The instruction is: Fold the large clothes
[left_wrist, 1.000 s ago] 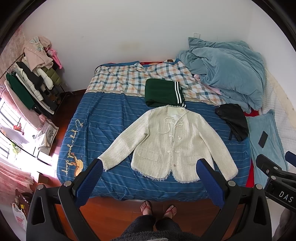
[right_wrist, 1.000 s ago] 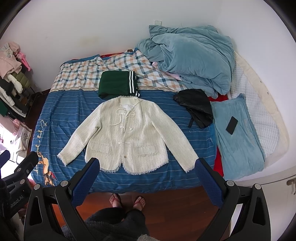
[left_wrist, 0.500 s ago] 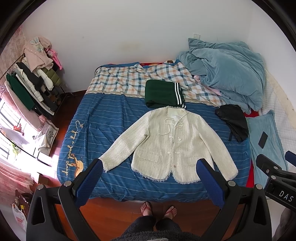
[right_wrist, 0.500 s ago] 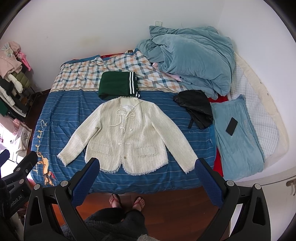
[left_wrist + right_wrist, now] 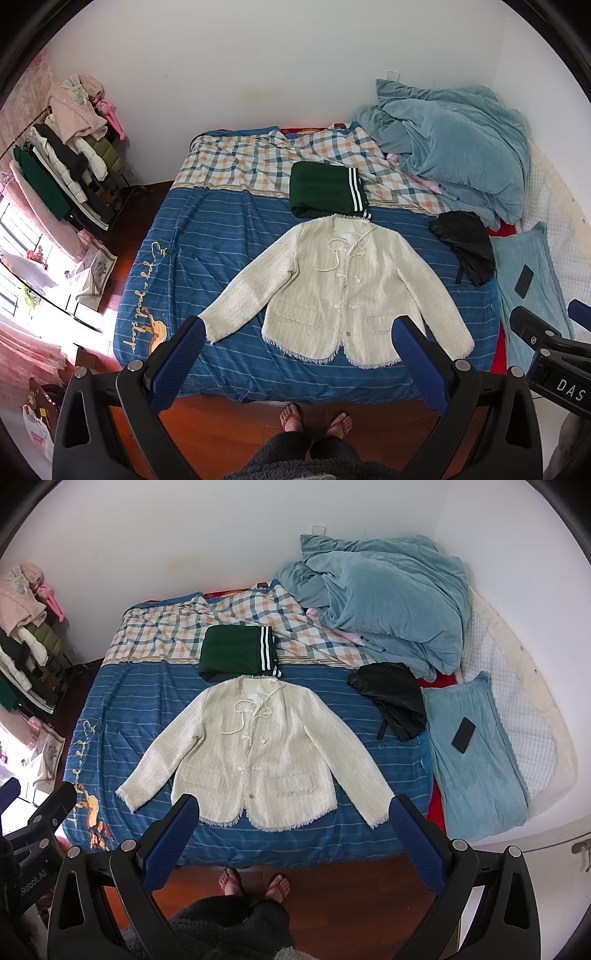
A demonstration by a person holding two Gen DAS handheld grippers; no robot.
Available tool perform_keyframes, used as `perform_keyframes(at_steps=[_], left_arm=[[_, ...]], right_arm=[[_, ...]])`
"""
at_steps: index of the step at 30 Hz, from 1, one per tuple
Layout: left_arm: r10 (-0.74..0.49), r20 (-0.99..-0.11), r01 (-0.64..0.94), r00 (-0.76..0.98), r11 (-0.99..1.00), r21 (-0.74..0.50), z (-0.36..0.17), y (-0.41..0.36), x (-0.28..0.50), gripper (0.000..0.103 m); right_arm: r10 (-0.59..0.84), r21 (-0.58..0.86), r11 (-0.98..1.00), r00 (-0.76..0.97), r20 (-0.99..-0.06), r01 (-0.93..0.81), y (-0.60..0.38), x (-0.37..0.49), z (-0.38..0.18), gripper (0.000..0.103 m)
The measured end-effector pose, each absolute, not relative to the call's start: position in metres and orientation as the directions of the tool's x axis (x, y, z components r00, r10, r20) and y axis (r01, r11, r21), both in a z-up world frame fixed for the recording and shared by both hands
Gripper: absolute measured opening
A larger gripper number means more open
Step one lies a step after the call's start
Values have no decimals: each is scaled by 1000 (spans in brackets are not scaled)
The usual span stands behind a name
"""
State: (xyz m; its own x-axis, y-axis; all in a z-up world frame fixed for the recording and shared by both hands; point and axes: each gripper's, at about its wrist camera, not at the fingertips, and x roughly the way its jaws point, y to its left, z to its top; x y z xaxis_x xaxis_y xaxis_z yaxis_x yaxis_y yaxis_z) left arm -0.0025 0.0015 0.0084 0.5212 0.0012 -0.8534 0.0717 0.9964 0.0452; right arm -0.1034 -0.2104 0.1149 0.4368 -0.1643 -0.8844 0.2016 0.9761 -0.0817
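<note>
A cream tweed jacket (image 5: 343, 291) lies flat and face up on the blue striped bed cover (image 5: 207, 240), both sleeves spread out, hem toward me. It also shows in the right wrist view (image 5: 258, 753). A folded green garment with white stripes (image 5: 325, 188) lies just beyond its collar. My left gripper (image 5: 299, 332) is open and empty, held high above the bed's near edge. My right gripper (image 5: 295, 808) is open and empty at the same height. Neither touches the jacket.
A black garment (image 5: 391, 698) lies right of the jacket. A heaped blue duvet (image 5: 388, 598), a blue pillow with a phone (image 5: 463, 734) and a checked sheet (image 5: 258, 162) fill the far bed. A clothes rack (image 5: 62, 162) stands left. My feet (image 5: 314, 421) stand on the wood floor.
Both views have shifted very slightly; the jacket and both open grippers stay as they were.
</note>
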Motion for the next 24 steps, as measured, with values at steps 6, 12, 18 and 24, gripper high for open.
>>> perform_keyframes(at_steps=[6, 12, 18, 24], left_arm=[[0, -852, 74, 523, 996, 45, 9, 2, -3, 103], [0, -852, 74, 524, 996, 46, 8, 2, -4, 103], [0, -849, 74, 529, 996, 47, 12, 0, 1, 103], [0, -846, 71, 533, 996, 45, 12, 0, 0, 103]], right_arm=[[-166, -82, 975, 436, -884, 205, -208, -105, 113, 103], [-166, -82, 975, 439, -883, 205, -208, -105, 114, 103], [-166, -82, 976, 439, -883, 204, -207, -105, 113, 103], [-166, -83, 976, 440, -883, 202, -204, -103, 117, 103]])
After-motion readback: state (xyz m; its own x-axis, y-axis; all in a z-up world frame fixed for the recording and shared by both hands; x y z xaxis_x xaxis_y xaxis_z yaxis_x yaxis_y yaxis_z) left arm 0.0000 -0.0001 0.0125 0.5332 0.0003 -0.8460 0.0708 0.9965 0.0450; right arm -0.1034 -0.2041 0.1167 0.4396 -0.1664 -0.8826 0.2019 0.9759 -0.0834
